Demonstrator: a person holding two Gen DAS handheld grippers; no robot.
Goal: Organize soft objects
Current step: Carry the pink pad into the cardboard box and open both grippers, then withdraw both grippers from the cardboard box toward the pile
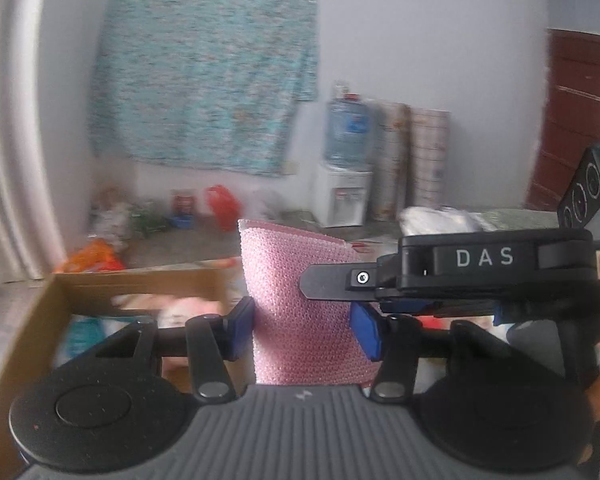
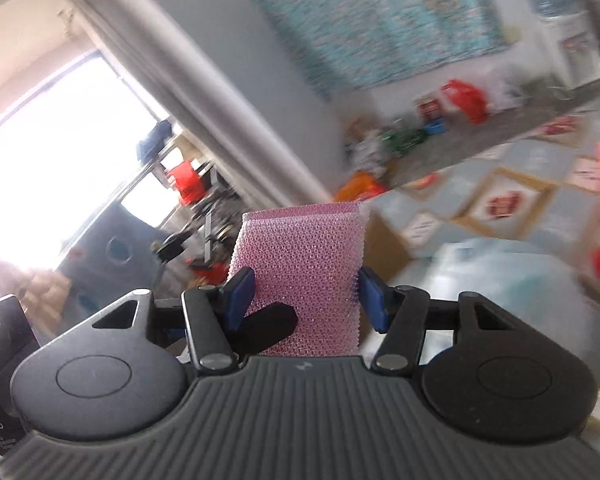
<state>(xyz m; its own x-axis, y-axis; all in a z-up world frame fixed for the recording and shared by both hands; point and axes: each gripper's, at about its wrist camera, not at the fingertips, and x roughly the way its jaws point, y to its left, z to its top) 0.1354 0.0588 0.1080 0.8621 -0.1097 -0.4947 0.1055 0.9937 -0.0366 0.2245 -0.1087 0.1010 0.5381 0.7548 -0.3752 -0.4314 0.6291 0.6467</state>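
A pink mesh sponge (image 1: pixel 300 320) stands upright between the blue pads of my left gripper (image 1: pixel 302 330), which is shut on it. My right gripper (image 1: pixel 492 264) reaches in from the right, and one black finger lies across the sponge's upper right side. In the right wrist view the pink sponge (image 2: pixel 300 272) sits between the blue pads of my right gripper (image 2: pixel 304 300), which press on both its edges. A black finger of the left gripper (image 2: pixel 268 320) crosses the sponge's lower left corner there. Both views are blurred by motion.
An open cardboard box (image 1: pixel 32 320) with soft items inside lies below left. Behind are a water dispenser (image 1: pixel 346 168), rolled mats, bags on the floor, a patterned cloth (image 1: pixel 204 92) on the wall and a red door (image 1: pixel 572 120). A bright window (image 2: pixel 60 152) and a patterned table cover (image 2: pixel 500 200) show in the right wrist view.
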